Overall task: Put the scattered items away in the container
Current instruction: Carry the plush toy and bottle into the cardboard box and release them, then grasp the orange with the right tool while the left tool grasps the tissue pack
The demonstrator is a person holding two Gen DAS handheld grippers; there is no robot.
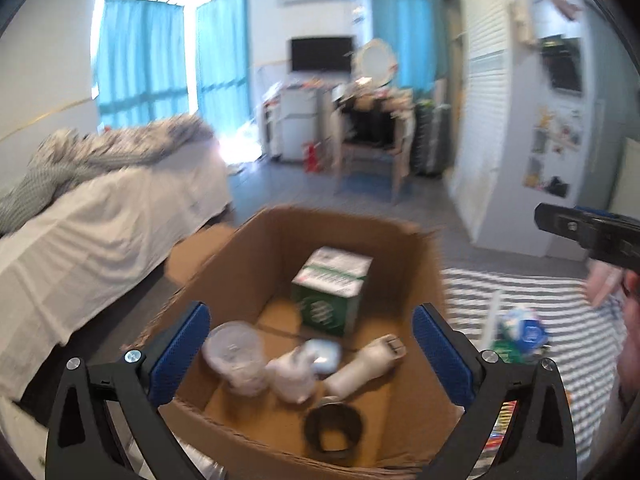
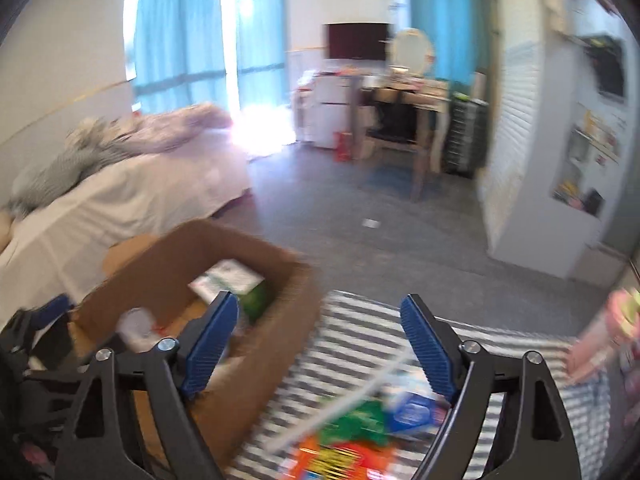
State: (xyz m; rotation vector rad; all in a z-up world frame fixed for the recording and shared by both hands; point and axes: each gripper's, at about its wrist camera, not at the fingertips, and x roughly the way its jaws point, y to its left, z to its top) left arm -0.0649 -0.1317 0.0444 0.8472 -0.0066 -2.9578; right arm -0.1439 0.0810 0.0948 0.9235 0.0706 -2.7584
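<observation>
While the left gripper [image 1: 310, 354] hangs empty, jaws apart, over the part-filled cardboard box [image 1: 424, 256], the right gripper [image 2: 320, 346], also apart, nears packets [image 2: 352, 424] on the striped rug [image 2: 352, 344]; next: descend, clamp one.

The left wrist view looks down from just above the cardboard box [image 1: 328, 248], facing over its open top toward the far end of the room, with the striped rug [image 1: 520, 300] at its right edge. The right wrist view sits to the right of that, low over the rug [image 2: 360, 328], facing the same way, with the box [image 2: 224, 264] at its lower left. Both views share the box, the rug, the bed [image 1: 100, 208] on the left and the desk [image 2: 404, 96] at the far wall
</observation>
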